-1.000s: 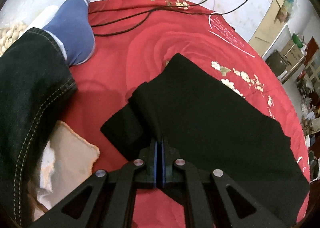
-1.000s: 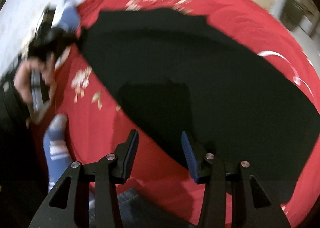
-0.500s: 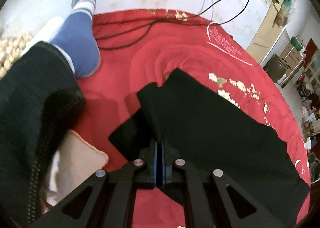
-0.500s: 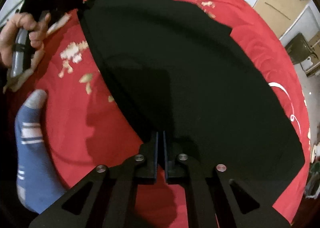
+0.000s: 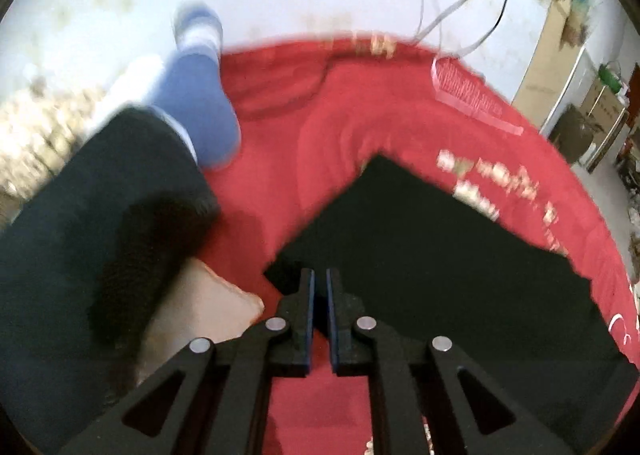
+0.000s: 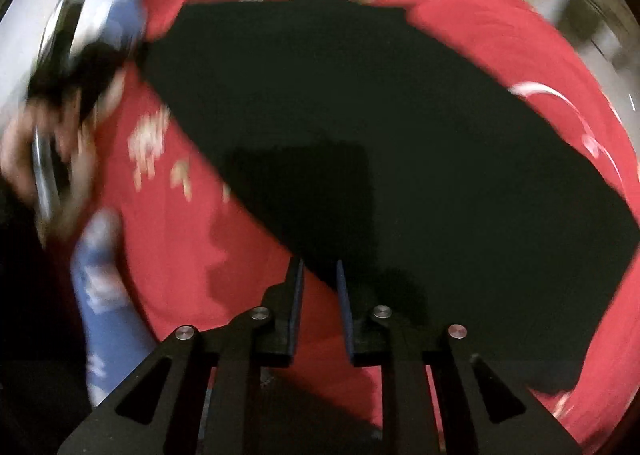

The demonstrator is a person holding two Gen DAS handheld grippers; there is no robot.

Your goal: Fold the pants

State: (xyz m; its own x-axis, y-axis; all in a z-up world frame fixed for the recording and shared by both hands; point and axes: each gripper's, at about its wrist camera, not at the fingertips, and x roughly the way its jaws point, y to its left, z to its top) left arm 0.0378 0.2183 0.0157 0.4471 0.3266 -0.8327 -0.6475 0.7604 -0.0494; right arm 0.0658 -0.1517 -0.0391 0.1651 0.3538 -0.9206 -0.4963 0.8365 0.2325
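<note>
Both hand-held grippers parted at the edge of the black pants

Left hand-held gripper [image 5: 319,287] shows a narrow slit between its blue pads, sitting right over the near corner of the black pants [image 5: 432,263], nothing visibly pinched. Right hand-held gripper [image 6: 319,275] is spread a bit wider, fingers straddling the pants' [image 6: 360,127] near edge, empty between them. The pants lie flat on the red floral blanket [image 5: 304,123]. Left of the pants, a blue-socked foot [image 5: 196,103] rests at the blanket's rim; a beige cushion [image 5: 200,307] sits beside the pants' corner. Both views are blurred.
</note>
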